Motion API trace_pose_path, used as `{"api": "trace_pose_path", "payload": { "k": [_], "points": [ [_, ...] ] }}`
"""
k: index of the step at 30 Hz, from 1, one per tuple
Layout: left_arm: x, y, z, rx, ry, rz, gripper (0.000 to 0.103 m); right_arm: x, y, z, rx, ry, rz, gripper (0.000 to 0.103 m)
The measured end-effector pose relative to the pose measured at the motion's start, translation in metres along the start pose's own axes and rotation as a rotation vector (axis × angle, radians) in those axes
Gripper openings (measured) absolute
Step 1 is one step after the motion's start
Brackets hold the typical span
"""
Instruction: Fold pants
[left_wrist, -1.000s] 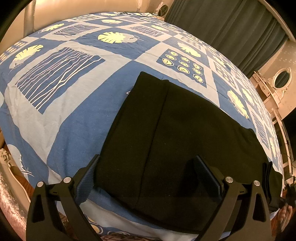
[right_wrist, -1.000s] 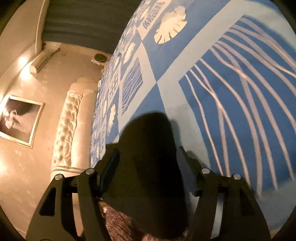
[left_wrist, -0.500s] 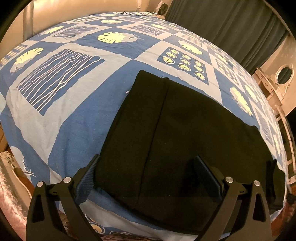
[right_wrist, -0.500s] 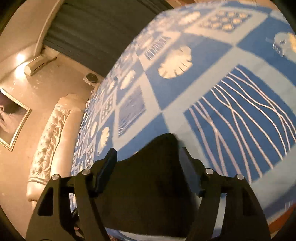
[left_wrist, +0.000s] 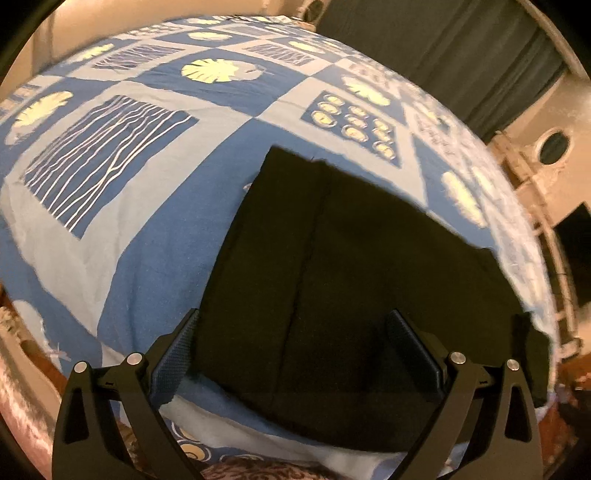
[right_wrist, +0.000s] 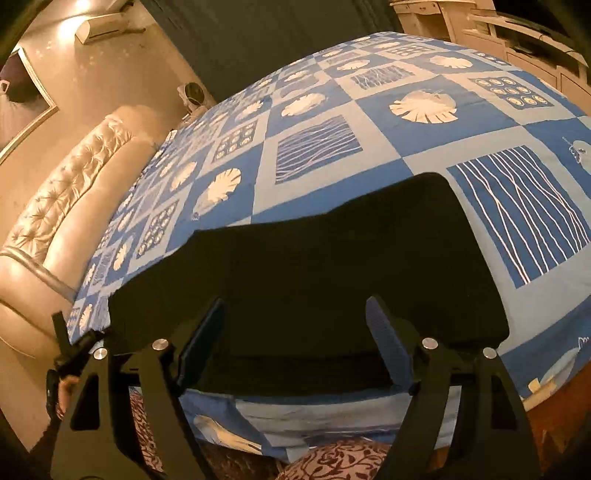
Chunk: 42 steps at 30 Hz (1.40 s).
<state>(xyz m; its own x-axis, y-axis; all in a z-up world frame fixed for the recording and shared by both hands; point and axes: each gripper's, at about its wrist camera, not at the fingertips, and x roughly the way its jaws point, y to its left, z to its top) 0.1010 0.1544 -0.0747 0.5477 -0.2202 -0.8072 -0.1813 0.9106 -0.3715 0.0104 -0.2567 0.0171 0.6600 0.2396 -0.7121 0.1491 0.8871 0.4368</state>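
Note:
The black pants (left_wrist: 343, 266) lie folded flat on the blue patterned bedspread (left_wrist: 140, 229), near the bed's front edge. A fold line runs down their left part. My left gripper (left_wrist: 291, 347) is open and empty, held just above the pants' near edge. The pants also show in the right wrist view (right_wrist: 317, 266) as a wide dark slab. My right gripper (right_wrist: 295, 332) is open and empty over their near edge. The other gripper's tip (right_wrist: 66, 350) shows at the left of that view.
A tufted cream headboard (right_wrist: 55, 206) stands at the left of the bed. Dark curtains (left_wrist: 461, 55) hang behind. A white dresser with an oval mirror (left_wrist: 554, 147) stands at the right. A patterned rug (right_wrist: 332, 461) lies below the bed's edge.
My right gripper has swung from close over one end of the pants to a higher, level view of them. My left gripper has hardly moved.

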Motion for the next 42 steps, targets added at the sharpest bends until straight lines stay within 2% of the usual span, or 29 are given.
{"api": "trace_pose_path", "payload": {
  "k": [2, 3, 6, 8, 9, 11, 16, 19, 23, 27, 32, 33, 34, 35, 37, 38, 39, 42],
  "points": [
    [-0.010, 0.014, 0.009, -0.047, -0.026, -0.075, 0.097, 0.001, -0.001, -0.003, 0.010, 0.002, 0.002, 0.079],
    [-0.016, 0.030, 0.016, -0.102, -0.036, -0.141, 0.097, 0.001, -0.001, -0.004, 0.012, 0.005, 0.003, 0.079],
    [-0.012, 0.066, 0.024, -0.240, 0.020, -0.284, 0.097, 0.005, 0.000, -0.007, 0.010, 0.020, 0.012, 0.079],
    [-0.007, 0.086, 0.024, -0.313, 0.039, -0.337, 0.097, 0.008, 0.000, -0.006, 0.001, 0.029, 0.020, 0.079],
    [-0.004, 0.095, 0.023, -0.337, 0.048, -0.398, 0.097, 0.008, 0.002, -0.007, -0.004, 0.031, 0.024, 0.079],
    [-0.001, 0.099, 0.024, -0.334, 0.065, -0.452, 0.097, 0.010, 0.004, -0.008, -0.011, 0.037, 0.033, 0.079],
    [0.009, 0.089, 0.029, -0.251, 0.119, -0.535, 0.097, 0.016, 0.006, -0.012, -0.013, 0.063, 0.044, 0.079],
    [0.016, 0.077, 0.030, -0.219, 0.148, -0.555, 0.097, 0.021, 0.005, -0.014, -0.003, 0.086, 0.051, 0.079],
    [0.028, 0.057, 0.038, -0.158, 0.167, -0.507, 0.097, 0.024, 0.004, -0.016, 0.016, 0.099, 0.068, 0.080],
    [0.034, 0.043, 0.048, -0.115, 0.179, -0.494, 0.097, 0.026, 0.005, -0.017, 0.010, 0.110, 0.073, 0.080],
    [0.040, 0.029, 0.048, -0.062, 0.166, -0.450, 0.096, 0.027, 0.006, -0.018, 0.013, 0.113, 0.078, 0.081],
    [0.039, 0.028, 0.047, -0.044, 0.164, -0.433, 0.092, 0.027, 0.005, -0.018, 0.014, 0.113, 0.078, 0.081],
    [0.040, 0.025, 0.047, -0.025, 0.162, -0.411, 0.077, 0.027, 0.005, -0.018, 0.015, 0.114, 0.079, 0.081],
    [0.040, 0.023, 0.046, 0.000, 0.164, -0.369, 0.068, 0.027, 0.005, -0.019, 0.016, 0.115, 0.078, 0.081],
    [0.042, 0.030, 0.048, -0.004, 0.176, -0.323, 0.029, 0.029, 0.005, -0.020, 0.017, 0.117, 0.077, 0.081],
    [0.041, 0.037, 0.048, -0.024, 0.181, -0.330, 0.026, 0.029, 0.006, -0.020, 0.016, 0.118, 0.076, 0.081],
    [0.043, 0.044, 0.048, -0.068, 0.187, -0.369, 0.019, 0.029, 0.006, -0.020, 0.015, 0.119, 0.075, 0.081],
    [0.042, 0.049, 0.045, -0.108, 0.169, -0.408, 0.014, 0.030, 0.005, -0.020, 0.016, 0.117, 0.076, 0.081]
  ]
}}
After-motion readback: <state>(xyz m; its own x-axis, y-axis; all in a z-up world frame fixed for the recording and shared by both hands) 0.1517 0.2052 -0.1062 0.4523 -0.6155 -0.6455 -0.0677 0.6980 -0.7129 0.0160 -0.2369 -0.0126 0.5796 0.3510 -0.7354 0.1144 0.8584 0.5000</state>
